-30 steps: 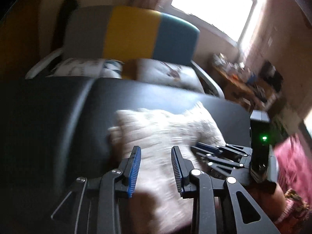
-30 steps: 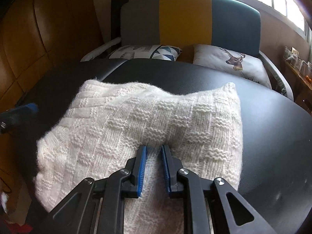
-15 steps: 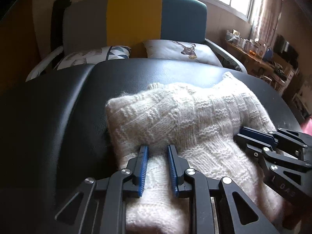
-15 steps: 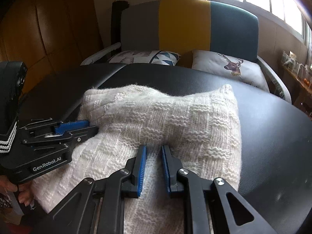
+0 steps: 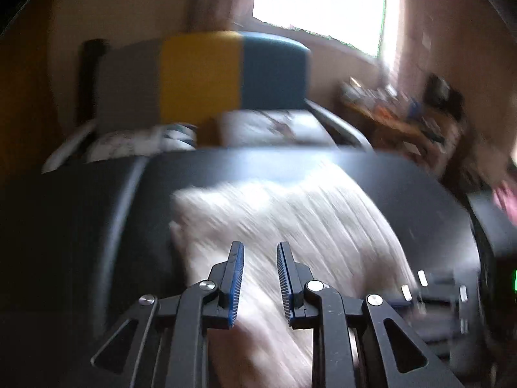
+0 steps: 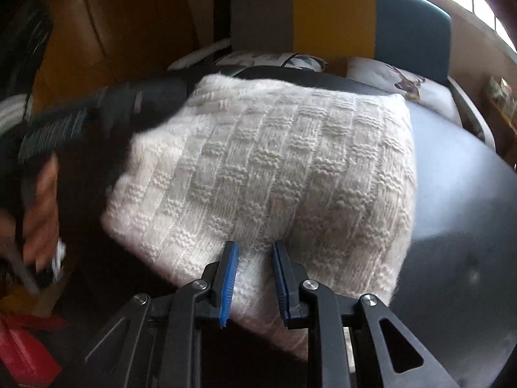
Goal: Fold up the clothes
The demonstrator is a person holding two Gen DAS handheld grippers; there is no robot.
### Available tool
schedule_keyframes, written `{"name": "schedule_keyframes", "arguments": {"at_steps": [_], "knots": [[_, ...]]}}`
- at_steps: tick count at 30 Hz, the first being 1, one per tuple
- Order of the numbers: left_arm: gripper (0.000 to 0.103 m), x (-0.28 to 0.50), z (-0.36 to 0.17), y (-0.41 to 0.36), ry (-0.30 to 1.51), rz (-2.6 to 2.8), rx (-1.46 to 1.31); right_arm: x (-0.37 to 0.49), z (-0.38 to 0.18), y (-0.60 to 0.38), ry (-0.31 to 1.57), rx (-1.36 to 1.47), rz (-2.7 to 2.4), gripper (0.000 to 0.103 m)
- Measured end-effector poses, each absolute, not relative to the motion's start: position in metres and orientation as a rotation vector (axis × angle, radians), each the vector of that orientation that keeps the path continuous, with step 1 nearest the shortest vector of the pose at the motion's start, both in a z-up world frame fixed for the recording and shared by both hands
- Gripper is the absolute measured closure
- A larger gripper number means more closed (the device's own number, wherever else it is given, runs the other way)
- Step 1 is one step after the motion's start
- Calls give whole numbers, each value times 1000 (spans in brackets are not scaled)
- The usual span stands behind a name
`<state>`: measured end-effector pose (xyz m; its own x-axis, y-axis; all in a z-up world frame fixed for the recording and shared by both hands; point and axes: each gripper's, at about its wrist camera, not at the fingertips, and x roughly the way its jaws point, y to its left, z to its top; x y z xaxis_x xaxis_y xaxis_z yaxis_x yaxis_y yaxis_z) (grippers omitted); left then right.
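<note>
Right gripper (image 6: pixel 253 255) jaws just easing apart, near edge of folded white sweater (image 6: pixel 274 168) between them, left gripper (image 5: pixel 258 258) jaws just narrowed over the sweater, grip unclear through blur, black table (image 6: pixel 458 194) beneath, striped chair (image 6: pixel 339 16) behind

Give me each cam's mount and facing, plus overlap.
Left wrist: on left gripper, facing down over white knit sweater toward striped chair; right gripper shows at right.
Right wrist: on right gripper, same sweater, black table; blurred hand at left.
Shared: sweater, table, chair.
</note>
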<state>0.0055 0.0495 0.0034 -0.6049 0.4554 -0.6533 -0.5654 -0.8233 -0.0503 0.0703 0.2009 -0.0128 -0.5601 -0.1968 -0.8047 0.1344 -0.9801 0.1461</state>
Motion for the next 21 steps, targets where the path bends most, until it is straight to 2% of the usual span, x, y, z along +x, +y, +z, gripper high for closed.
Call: {"name": "schedule_keyframes", "arguments": {"at_steps": [4,7,11,14,18,21], "knots": [[80,17,-33,52,444,2372,-951,72,-13,198,-83,1367,-2600,80],[80,18,-43,39,446,2382,-941,70,-20,197,-129,1364,-2580,80],[80,17,-47,39,476,2384,-922,61,-25,195,-82,1406,-2544,80],[80,18,-25,38,398,2352,-905,60,-8,205,-64,1389,-2501,80],[80,-2,13,41,228,2376,-848,62,31,238,-169,1196,-2656,80],[79,-36,22,58,224,2425,-877,38,41,265,-196,1174,-2820,80]]}}
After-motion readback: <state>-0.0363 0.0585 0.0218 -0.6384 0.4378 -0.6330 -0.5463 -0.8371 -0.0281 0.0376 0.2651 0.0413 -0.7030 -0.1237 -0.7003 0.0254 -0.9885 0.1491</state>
